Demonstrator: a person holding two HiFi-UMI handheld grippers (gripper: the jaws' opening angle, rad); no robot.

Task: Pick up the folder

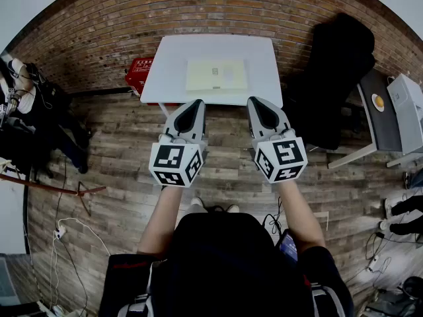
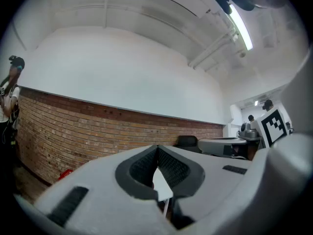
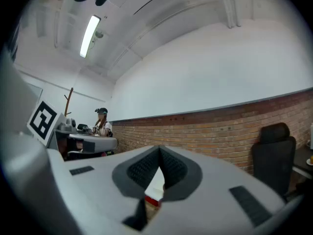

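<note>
You stand back from white table (image 1: 158, 78). Folder (image 1: 216, 74) lies flat, far, untouched. Left gripper (image 1: 192, 108), right gripper (image 1: 262, 107) level, jaws shut, empty, ready.

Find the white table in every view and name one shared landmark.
Head view: table at top centre, folder on it.
Left gripper view: table a white sliver low centre, between the jaws.
Right gripper view: table likewise, low centre.
Shared landmark: the brick wall behind it.
</note>
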